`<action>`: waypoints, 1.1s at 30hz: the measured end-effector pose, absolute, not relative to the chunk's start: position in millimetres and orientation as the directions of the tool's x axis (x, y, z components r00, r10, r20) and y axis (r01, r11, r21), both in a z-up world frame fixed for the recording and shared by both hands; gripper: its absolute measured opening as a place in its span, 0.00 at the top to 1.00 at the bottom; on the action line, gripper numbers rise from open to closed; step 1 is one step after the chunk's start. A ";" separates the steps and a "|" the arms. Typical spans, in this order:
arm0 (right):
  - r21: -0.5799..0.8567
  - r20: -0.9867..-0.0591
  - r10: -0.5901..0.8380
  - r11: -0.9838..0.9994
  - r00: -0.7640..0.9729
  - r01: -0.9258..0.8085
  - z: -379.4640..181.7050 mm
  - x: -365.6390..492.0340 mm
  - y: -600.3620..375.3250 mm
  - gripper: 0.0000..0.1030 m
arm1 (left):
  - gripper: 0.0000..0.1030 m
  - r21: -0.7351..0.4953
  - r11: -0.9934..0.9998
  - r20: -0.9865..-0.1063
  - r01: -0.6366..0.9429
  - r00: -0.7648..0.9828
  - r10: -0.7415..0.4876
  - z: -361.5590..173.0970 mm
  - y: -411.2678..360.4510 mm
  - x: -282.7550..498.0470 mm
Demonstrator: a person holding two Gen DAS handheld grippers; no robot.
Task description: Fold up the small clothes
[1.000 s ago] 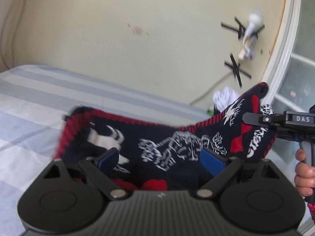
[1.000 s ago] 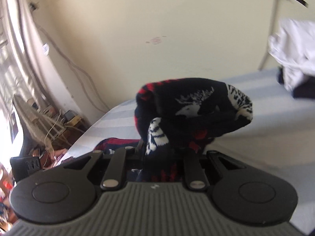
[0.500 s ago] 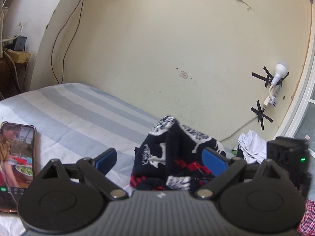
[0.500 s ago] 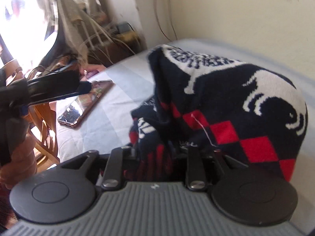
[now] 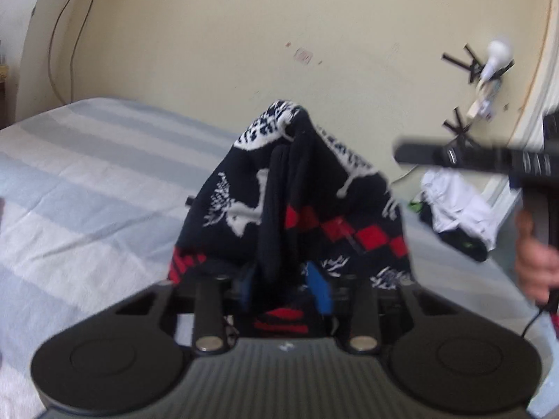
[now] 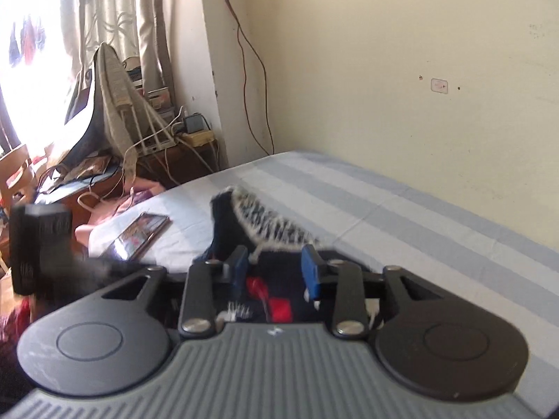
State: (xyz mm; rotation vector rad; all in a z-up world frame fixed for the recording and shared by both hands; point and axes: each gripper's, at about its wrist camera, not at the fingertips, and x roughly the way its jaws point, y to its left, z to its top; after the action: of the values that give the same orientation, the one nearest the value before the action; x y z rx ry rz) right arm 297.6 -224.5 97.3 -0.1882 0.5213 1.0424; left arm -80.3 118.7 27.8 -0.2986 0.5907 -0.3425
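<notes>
A dark navy knit garment with white reindeer and red diamond patterns is bunched into a peak above the striped bed. My left gripper is shut on a fold of it and holds it up. In the right wrist view the same garment lies just past my right gripper, whose blue pads stand apart with nothing clamped between them. The right gripper also shows at the right of the left wrist view, held by a hand.
The bed has a blue and white striped sheet. A pile of white and dark clothes lies at the far right by the wall. A phone lies at the bed's left edge. A cluttered desk with cables stands beyond.
My left gripper has closed on the garment and lifted it. My right gripper has let go of the garment, opened, and swung away.
</notes>
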 end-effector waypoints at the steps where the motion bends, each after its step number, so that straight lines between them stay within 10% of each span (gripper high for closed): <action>1: 0.108 -0.497 0.780 0.490 0.380 -0.865 95.2 307.7 -212.8 0.66 | 0.83 -0.384 0.897 -0.490 0.219 0.776 -0.398 26.3 122.8 -82.4; 7: 0.150 -0.659 0.710 0.447 0.248 -0.882 47.3 371.5 -124.8 0.64 | 0.91 -0.456 0.875 -0.509 0.162 0.760 -0.405 19.1 141.3 -87.9; 15: 0.312 -0.652 0.734 0.488 0.190 -0.815 9.6 390.0 -122.9 0.29 | 0.88 -0.396 0.901 -0.506 0.178 0.776 -0.376 19.9 130.9 -91.3; 17: 0.293 -0.619 0.748 0.503 0.240 -0.813 11.9 384.8 -132.0 0.25 | 0.80 -0.387 0.905 -0.511 0.176 0.776 -0.369 23.1 128.5 -92.6; 22: 0.345 -0.465 0.831 0.488 0.306 -0.802 37.1 371.1 -184.4 0.23 | 0.15 -0.322 0.924 -0.494 0.203 0.797 -0.348 36.5 115.1 -98.7; 33: 0.603 -0.366 0.845 0.535 0.390 -0.592 23.5 355.1 -293.9 0.12 | 0.00 -0.276 0.943 -0.492 0.187 0.816 -0.305 57.8 126.0 -67.1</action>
State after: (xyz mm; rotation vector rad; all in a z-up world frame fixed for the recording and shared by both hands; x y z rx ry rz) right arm 355.1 -293.9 23.5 0.4092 0.7054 0.9453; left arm -67.1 126.0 57.8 -0.2203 0.5590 -0.2646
